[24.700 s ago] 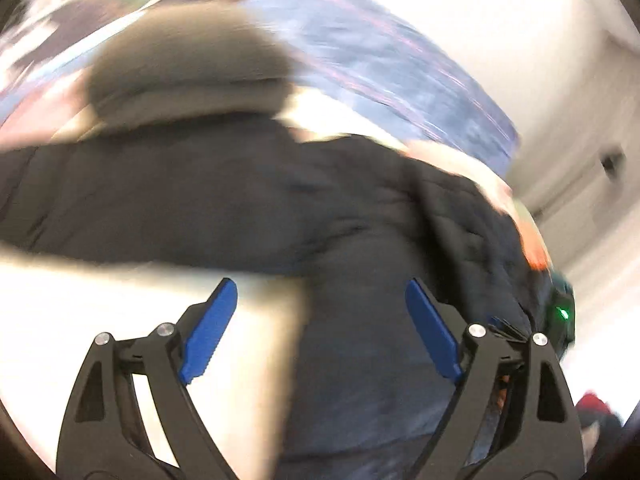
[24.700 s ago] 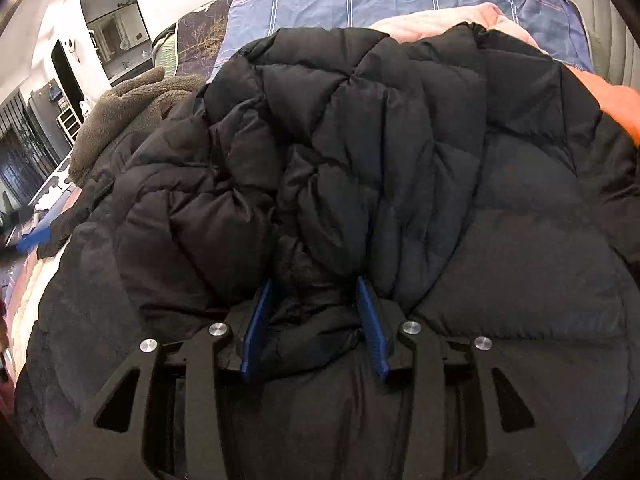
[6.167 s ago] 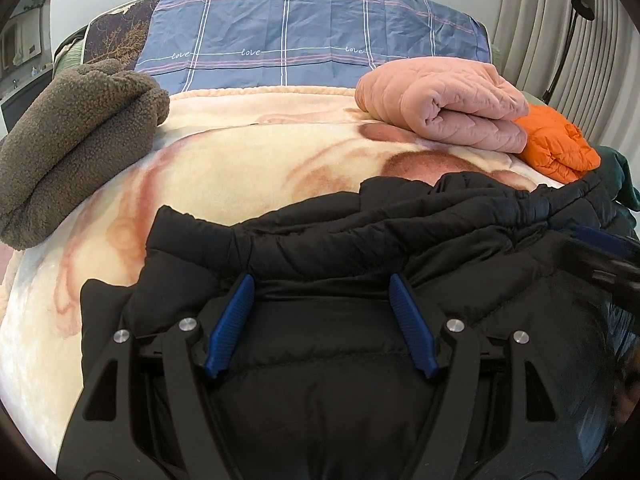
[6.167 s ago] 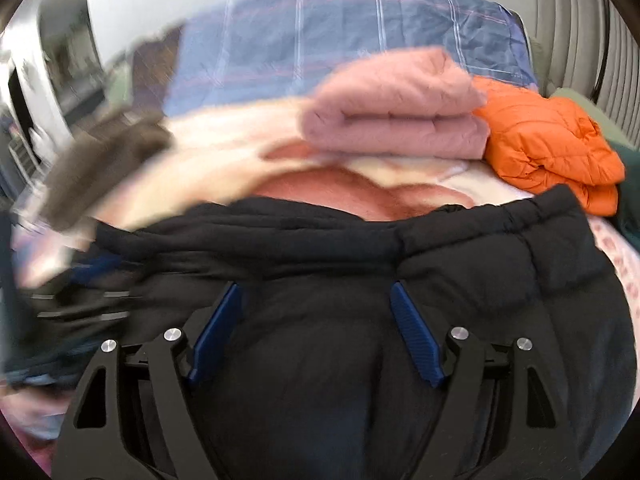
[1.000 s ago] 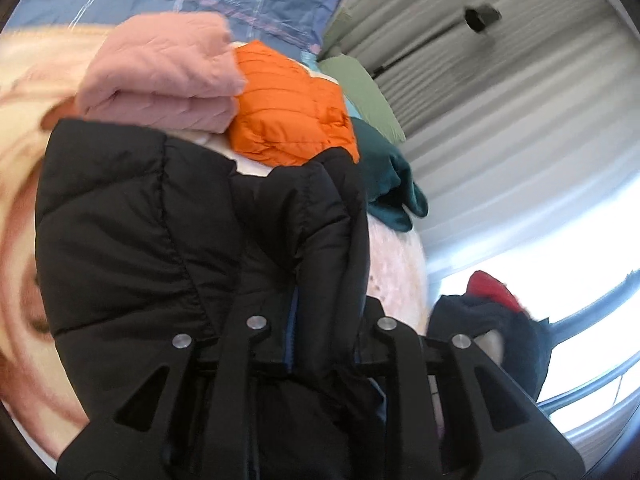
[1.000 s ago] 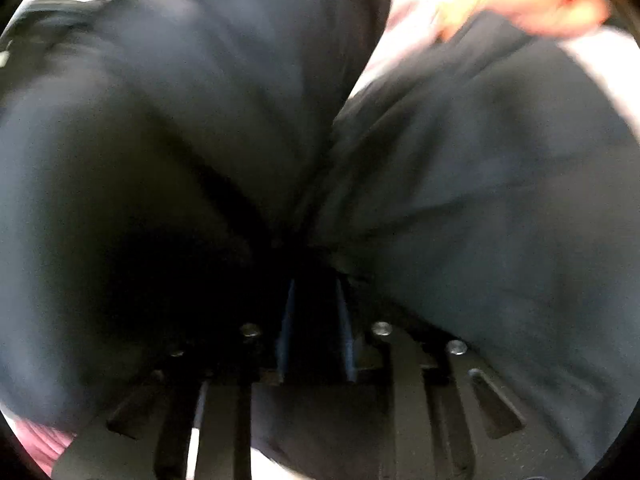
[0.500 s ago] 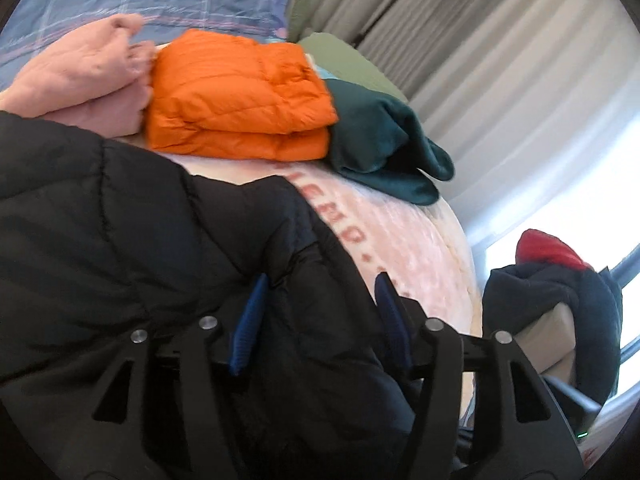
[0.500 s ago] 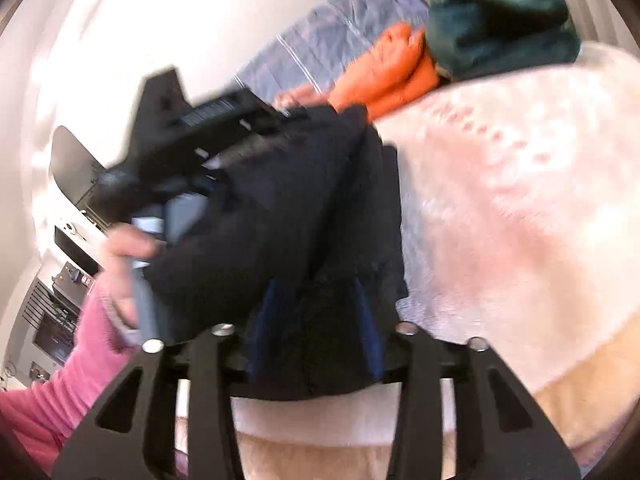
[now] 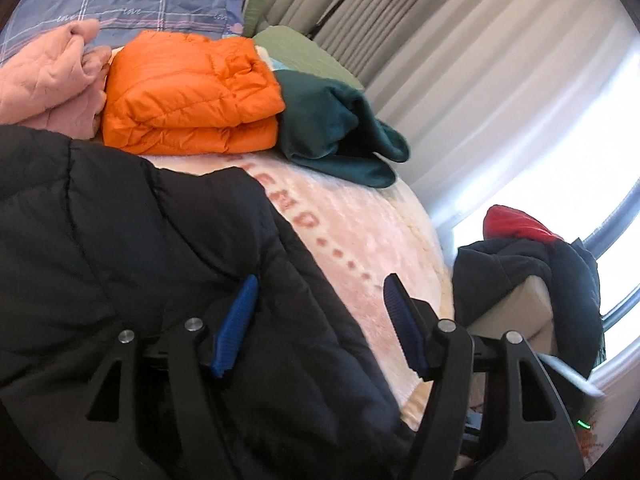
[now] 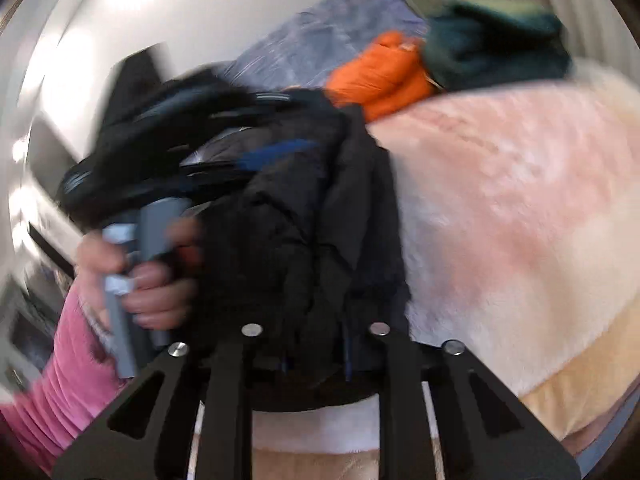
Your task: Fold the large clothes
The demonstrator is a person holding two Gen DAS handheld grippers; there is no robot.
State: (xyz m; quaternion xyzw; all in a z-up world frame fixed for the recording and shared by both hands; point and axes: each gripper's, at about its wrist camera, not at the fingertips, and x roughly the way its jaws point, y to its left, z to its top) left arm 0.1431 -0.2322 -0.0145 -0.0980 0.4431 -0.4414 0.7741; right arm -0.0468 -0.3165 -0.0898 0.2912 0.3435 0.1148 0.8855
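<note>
1. The black puffer jacket (image 9: 132,248) lies on a pink plush blanket (image 9: 360,240) covering the bed, in the near left part of the left wrist view.
2. Left gripper (image 9: 320,324): its blue fingers (image 9: 236,326) stand apart and are opening. One finger rests against the jacket's edge and the other is clear over the blanket, so nothing is clamped.
3. Right gripper (image 10: 316,364): its fingers are closing, and a bunched fold of the jacket (image 10: 320,220) sits between them and appears pinched. This view is motion-blurred.
4. The right wrist view also shows the person's left hand (image 10: 140,276), in a pink sleeve (image 10: 60,392), holding the left gripper's grey handle (image 10: 156,232) just beside the jacket.
5. At the far edge of the bed, a folded pink quilted garment (image 9: 44,84), a folded orange puffer jacket (image 9: 188,96) and a dark green garment (image 9: 336,128) sit side by side, touching.
6. Grey curtains (image 9: 460,60) hang behind them.
</note>
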